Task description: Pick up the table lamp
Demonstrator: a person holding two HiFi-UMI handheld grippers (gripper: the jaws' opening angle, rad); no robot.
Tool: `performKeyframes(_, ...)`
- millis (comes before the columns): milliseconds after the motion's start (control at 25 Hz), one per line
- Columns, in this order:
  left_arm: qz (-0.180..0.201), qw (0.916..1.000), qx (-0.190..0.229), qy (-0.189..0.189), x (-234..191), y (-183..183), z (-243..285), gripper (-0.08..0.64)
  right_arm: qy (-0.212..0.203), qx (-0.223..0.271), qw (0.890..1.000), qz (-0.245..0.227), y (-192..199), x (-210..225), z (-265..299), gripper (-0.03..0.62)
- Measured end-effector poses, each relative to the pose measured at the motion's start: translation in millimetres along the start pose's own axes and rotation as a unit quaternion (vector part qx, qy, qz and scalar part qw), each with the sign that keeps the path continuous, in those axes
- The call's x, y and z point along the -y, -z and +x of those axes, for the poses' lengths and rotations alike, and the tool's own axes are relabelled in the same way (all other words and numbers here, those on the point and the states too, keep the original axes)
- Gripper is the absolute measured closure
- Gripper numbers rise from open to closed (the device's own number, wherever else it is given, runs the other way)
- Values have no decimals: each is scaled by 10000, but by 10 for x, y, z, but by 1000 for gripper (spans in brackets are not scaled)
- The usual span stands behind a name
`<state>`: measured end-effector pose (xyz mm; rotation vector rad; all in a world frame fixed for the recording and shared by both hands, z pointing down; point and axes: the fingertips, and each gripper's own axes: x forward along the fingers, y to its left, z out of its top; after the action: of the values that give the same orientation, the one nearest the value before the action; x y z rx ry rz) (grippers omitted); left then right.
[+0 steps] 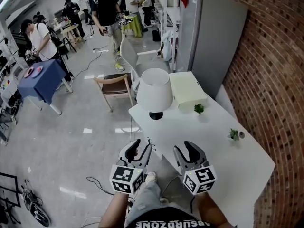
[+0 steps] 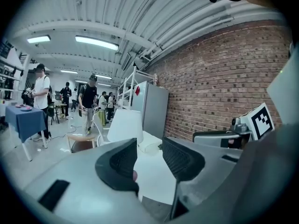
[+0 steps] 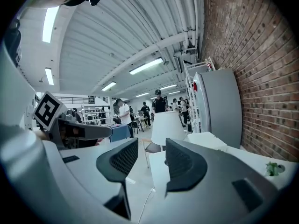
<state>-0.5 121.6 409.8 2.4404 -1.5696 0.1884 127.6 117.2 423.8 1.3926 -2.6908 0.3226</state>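
Both the left gripper (image 1: 141, 146) and right gripper (image 1: 185, 149) hang open and empty by a white table (image 1: 213, 141) with a lamp (image 1: 154, 92) on it, beside a brick wall (image 1: 270, 70).

Open lab hall: brick wall (image 1: 266, 56), strip lights (image 2: 96, 42), metal shelving (image 1: 169, 13), work tables (image 1: 42, 82).

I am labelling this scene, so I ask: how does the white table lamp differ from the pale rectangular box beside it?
The white table lamp stands tall, a cone shade on a dark round base; the pale cream rectangular box lies low and flat. The lamp is nearer the wooden chair; the box is nearer the grey cabinet. Both rest on the white table.
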Motion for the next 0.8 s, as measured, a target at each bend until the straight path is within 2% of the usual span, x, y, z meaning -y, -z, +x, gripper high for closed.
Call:
performKeyframes(480,-137,9992,-360,-65,-556,192,411,402,25,-358,9994,23,154,345,504,386)
performKeyframes(800,-100,9988,-486,-7,-888,129,662,383,-43,-553,9985,-10,157,494,862,379)
